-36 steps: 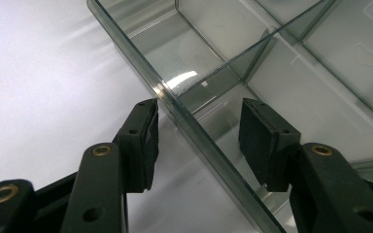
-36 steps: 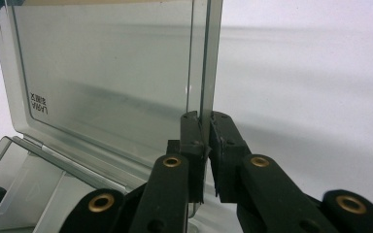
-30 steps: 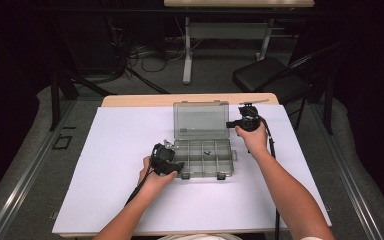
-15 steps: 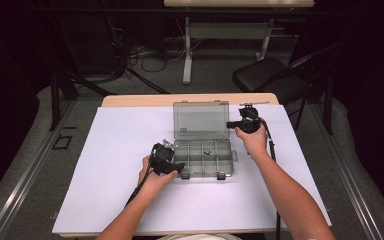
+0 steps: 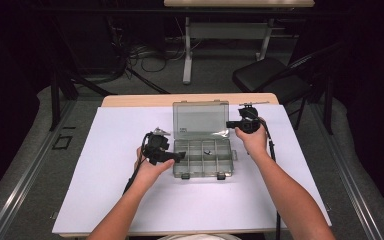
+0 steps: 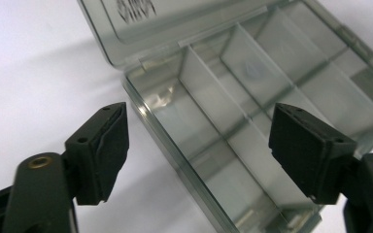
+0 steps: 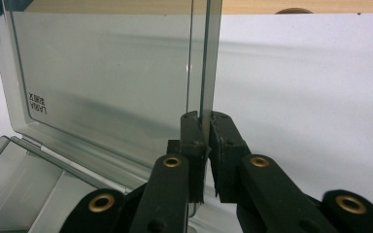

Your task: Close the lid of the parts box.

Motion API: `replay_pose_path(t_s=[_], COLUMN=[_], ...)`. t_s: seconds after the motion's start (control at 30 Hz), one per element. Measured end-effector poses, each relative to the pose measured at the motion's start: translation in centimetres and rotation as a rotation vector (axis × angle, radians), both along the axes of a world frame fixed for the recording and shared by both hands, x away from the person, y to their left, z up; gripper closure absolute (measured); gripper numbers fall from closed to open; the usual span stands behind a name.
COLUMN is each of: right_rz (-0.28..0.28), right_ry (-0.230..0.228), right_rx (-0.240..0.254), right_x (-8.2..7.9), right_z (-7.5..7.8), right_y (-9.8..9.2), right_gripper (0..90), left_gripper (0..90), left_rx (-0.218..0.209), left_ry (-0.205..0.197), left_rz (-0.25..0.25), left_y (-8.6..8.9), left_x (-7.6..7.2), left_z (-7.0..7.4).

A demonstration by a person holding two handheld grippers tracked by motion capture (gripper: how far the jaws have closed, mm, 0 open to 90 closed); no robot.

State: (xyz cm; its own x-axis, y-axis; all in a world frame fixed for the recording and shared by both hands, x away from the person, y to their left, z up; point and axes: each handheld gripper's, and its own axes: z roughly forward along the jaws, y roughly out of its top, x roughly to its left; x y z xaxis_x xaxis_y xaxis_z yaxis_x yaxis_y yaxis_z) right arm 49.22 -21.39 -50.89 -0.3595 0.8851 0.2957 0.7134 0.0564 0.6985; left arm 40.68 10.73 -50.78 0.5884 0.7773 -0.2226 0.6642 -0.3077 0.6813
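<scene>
The lid (image 7: pixel 111 73) of the compartment box (image 5: pixel 201 157) is pinched upright by the right gripper (image 7: pixel 205 121); this pinch should be kept firm while the left gripper (image 6: pixel 199 145), its jaws just spread with nothing between them, is cleared from the box.

A dark room: grey floor (image 5: pixel 25 165), a black folding chair (image 5: pixel 270 80), tangled cables (image 5: pixel 140 55), and a white-legged table (image 5: pixel 230 20) behind the bench (image 5: pixel 130 101).

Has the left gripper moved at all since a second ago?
Yes. In the high view the left gripper has lifted slightly at the box's left front corner, which stayed put. Its jaws have just been opening, with nothing between them.
</scene>
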Motion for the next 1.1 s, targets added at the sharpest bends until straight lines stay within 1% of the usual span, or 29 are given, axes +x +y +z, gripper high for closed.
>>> replay_pose_path(t_s=[0.07, 0.1, 0.17, 0.2, 0.43, 0.5, 0.57, 0.6, 0.63, 0.7, 0.87, 0.9, 0.93, 1.0, 1.03, 1.07, 1.1], right_rz=[0.000, 0.000, 0.002, 0.002, 0.001, 0.001, 0.002, 0.002, 0.003, 0.004, 0.002, 0.003, 0.003, 0.004, 0.002, 0.002, 0.001], right_ry=[-0.001, -0.001, -0.002, -0.004, -0.015, -0.015, -0.016, -0.016, -0.017, -0.020, -0.022, -0.024, -0.023, -0.015, -0.025, -0.026, -0.026], right_rx=[0.001, 0.001, -0.001, -0.002, -0.002, -0.005, -0.005, -0.005, -0.005, -0.005, -0.003, -0.001, 0.000, -0.007, 0.001, 0.001, 0.002], right_x=[0.0, 0.0, 0.0, 0.0, -0.1, -0.1, -0.2, -0.2, -0.2, -0.1, -0.1, -0.2, -0.2, -0.2, -0.2, -0.2, -0.2], right_z=[0.0, 0.0, 0.0, 0.0, -0.1, -0.1, -0.1, -0.1, -0.1, -0.1, -0.2, -0.2, -0.2, -0.1, -0.2, -0.2, -0.2], right_y=[0.0, 0.0, 0.0, 0.0, 0.0, 0.0, 0.0, 0.0, 0.0, 0.0, 0.0, 0.0, 0.0, 0.0, 0.0, 0.0, 0.0], right_gripper=[85.5, 85.5, 85.4, 85.5, 85.5, 85.5, 85.5, 85.5, 85.5, 85.5, 85.5, 85.5, 85.5, 85.5, 85.5, 85.5, 85.6], left_gripper=[26.3, 27.4, 28.9, 29.9, 33.4, 35.8, 40.4, 43.1, 43.5, 43.9, 45.3, 45.3, 45.7, 46.0, 46.0, 46.1, 46.6], left_rx=[-0.005, 0.001, 0.000, -0.013, 0.009, 0.008, 0.004, 0.004, 0.008, 0.021, 0.033, 0.025, 0.026, 0.036, 0.044, 0.055, 0.053], left_ry=[-0.002, -0.008, -0.017, -0.017, -0.025, -0.030, -0.021, -0.016, -0.019, -0.010, -0.031, -0.036, -0.030, -0.036, -0.034, -0.044, -0.047], left_rz=[0.002, 0.001, 0.005, 0.013, 0.031, 0.037, 0.045, 0.051, 0.055, 0.058, 0.063, 0.063, 0.058, 0.076, 0.079, 0.087, 0.086], left_y=[0.2, 0.3, 0.5, 0.6, 1.1, 1.1, 1.2, 1.2, 1.1, 0.9, 0.3, 0.1, 0.1, -0.2, -0.3, -0.4, -0.4], left_x=[0.6, 0.9, 1.6, 2.0, 3.9, 4.3, 4.8, 5.1, 5.4, 5.9, 7.0, 7.2, 7.5, 7.9, 8.2, 8.4, 8.6], left_z=[0.8, 1.1, 1.7, 2.1, 3.8, 4.1, 4.5, 4.7, 4.9, 5.3, 6.1, 6.2, 6.3, 6.5, 6.7, 6.8, 7.0])
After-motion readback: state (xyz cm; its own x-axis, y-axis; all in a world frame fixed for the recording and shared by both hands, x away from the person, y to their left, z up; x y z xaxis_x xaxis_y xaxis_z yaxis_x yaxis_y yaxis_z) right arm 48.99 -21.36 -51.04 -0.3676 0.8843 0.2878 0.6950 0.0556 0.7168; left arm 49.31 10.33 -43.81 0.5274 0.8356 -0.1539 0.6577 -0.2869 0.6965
